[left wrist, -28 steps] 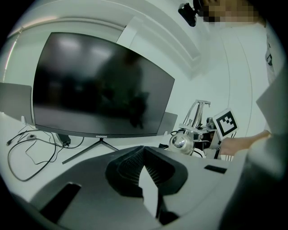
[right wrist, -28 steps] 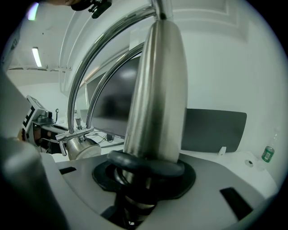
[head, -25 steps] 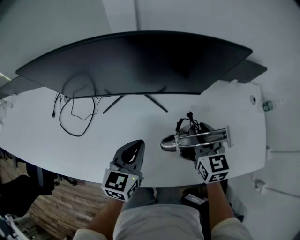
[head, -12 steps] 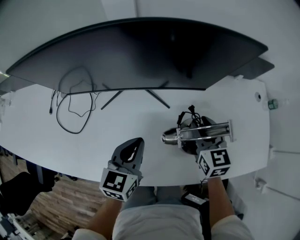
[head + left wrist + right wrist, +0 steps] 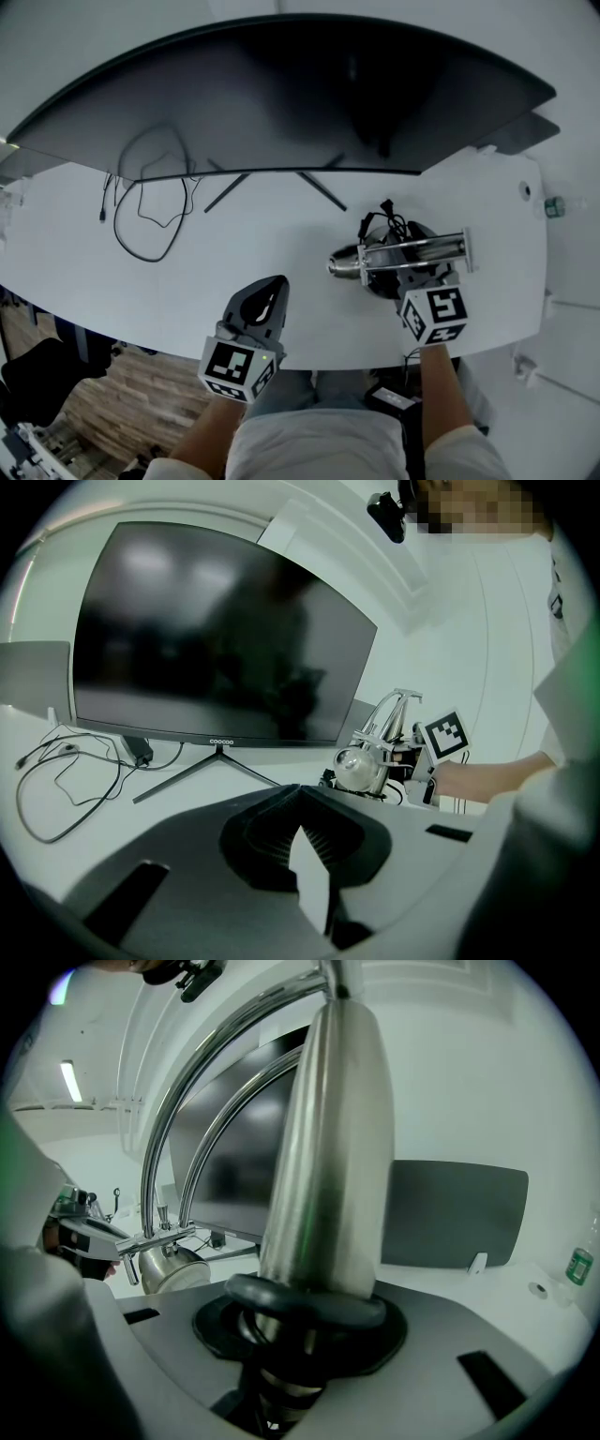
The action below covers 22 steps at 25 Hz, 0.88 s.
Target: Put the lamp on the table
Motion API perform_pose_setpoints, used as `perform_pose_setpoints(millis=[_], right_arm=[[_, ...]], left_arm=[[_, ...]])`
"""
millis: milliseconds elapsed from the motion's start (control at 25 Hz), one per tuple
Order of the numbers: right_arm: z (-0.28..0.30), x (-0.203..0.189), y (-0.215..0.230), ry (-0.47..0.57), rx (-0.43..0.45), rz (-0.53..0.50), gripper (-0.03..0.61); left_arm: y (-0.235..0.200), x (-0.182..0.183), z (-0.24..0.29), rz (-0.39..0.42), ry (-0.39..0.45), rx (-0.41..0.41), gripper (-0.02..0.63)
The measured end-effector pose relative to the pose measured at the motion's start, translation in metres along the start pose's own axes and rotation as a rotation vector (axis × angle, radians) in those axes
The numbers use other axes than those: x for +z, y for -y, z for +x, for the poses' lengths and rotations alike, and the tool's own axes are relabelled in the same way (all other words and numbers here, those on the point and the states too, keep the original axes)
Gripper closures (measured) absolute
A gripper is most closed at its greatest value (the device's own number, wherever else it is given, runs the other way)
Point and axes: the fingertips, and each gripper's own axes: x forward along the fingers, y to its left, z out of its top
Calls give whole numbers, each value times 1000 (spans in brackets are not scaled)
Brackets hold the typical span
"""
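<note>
The lamp [image 5: 405,251] is chrome, with arched arms, a rounded head [image 5: 341,265] pointing left and a black cord [image 5: 382,225] bunched at its base. It stands upright over the right part of the white table [image 5: 234,272]; whether its base touches the top I cannot tell. My right gripper [image 5: 411,279] is shut on the lamp's thick stem [image 5: 323,1147], which fills the right gripper view. My left gripper [image 5: 260,307] rests near the front edge, shut and holding nothing. The left gripper view shows the lamp [image 5: 373,757] to the right of its closed jaws [image 5: 300,799].
A wide curved monitor [image 5: 281,94] on a thin V-foot spans the back of the table. A looped black cable [image 5: 141,220] lies at the left. A grey panel [image 5: 455,1213] stands at the back right, and a small bottle [image 5: 554,206] sits past the table's right end.
My right gripper and the lamp have shifted slightly farther in over the table and to the right. The left gripper has stayed put.
</note>
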Motion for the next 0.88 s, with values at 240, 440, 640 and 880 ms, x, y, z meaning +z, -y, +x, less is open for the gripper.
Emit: perform_pose_setpoints(millis=[240, 440, 640, 880], right_arm=[[6, -7, 4, -5, 2, -6, 414], [13, -15, 6, -14, 0, -16, 415], [17, -21, 8, -7, 2, -23, 414], [24, -27, 7, -16, 5, -36, 414]], left_arm=[[-4, -5, -1, -16, -9, 11, 612], [-8, -6, 0, -17, -12, 21, 612], [-6, -13, 2, -25, -25, 15, 612], [-5, -22, 2, -42, -47, 16, 612]])
